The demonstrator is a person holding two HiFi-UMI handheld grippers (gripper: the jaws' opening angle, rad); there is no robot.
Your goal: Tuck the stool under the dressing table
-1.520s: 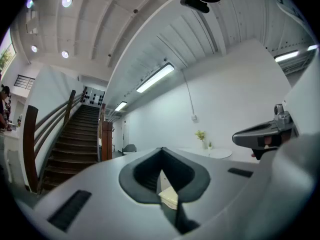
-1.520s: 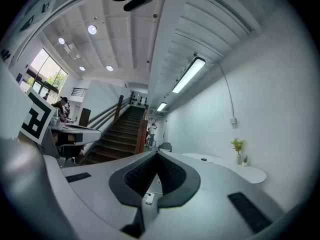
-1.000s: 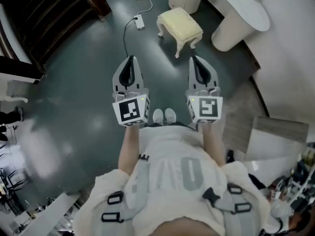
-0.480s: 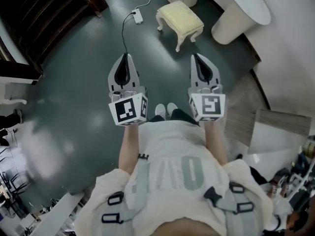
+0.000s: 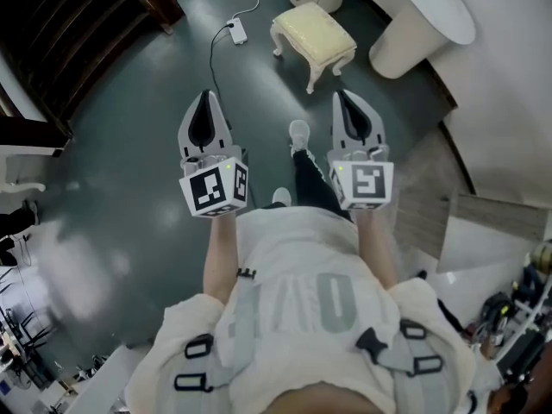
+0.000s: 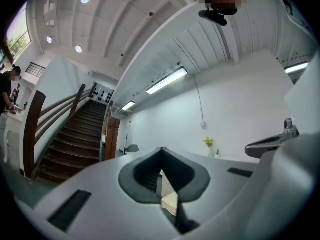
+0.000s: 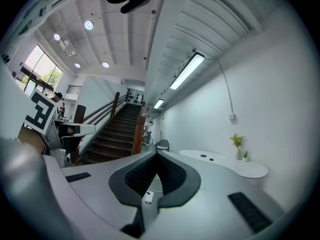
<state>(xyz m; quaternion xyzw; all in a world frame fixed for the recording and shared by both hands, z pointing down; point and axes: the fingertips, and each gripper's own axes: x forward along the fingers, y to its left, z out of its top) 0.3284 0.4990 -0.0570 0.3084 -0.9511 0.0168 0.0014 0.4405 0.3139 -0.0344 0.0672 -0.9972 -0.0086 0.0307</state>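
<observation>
Stool (image 5: 315, 34): cream seat, curved legs, upright on floor (image 5: 129, 153), out in open just beside dressing table (image 5: 435, 11), not under it; well ahead of both grippers
Left gripper (image 5: 205, 100): jaws clenched together, nothing between them, touching nothing, level above floor
Right gripper (image 5: 345, 100): jaws pressed together, empty, level
Shoe (image 5: 298, 133) forward between grippers
Floor dark grey, glossy; power strip (image 5: 234, 31) with cable left of stool; dark staircase (image 5: 78, 33) far left; white walls

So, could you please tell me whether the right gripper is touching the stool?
Apart. The head view shows bare floor between the right gripper and the stool ahead of it.
</observation>
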